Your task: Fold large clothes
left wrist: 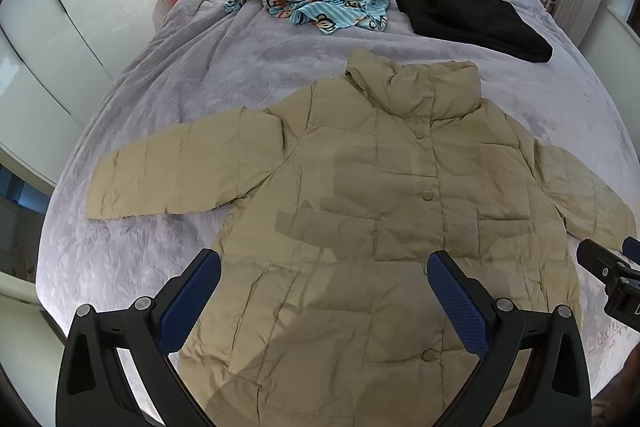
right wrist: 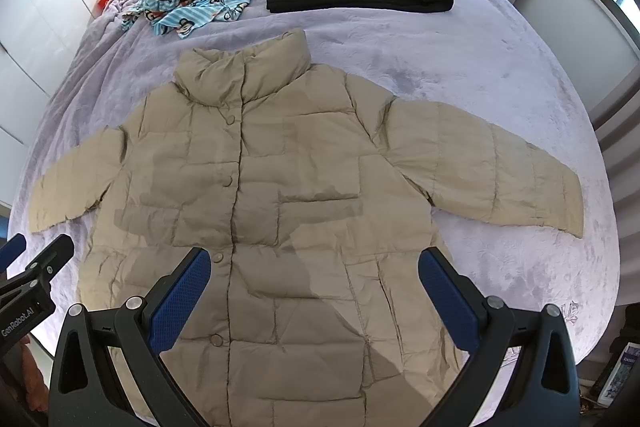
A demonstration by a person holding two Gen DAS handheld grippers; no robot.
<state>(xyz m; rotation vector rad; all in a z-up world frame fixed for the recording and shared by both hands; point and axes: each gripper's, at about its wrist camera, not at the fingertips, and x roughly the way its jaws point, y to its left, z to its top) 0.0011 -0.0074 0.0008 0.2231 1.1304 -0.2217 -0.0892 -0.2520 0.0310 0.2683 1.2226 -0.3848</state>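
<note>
While spread flat, jacket point(left wrist: 360, 207) lies below both jaws | wide apart

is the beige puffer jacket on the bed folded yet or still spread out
Spread out. The beige quilted puffer jacket lies flat on the lilac bedspread, front up, buttoned, both sleeves stretched sideways, nothing folded over.

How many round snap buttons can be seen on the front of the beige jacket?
4 in the right wrist view, down the front of the beige jacket: below the collar, mid-chest, lower, near the hem. More may lie hidden below the picture's edge.
</note>
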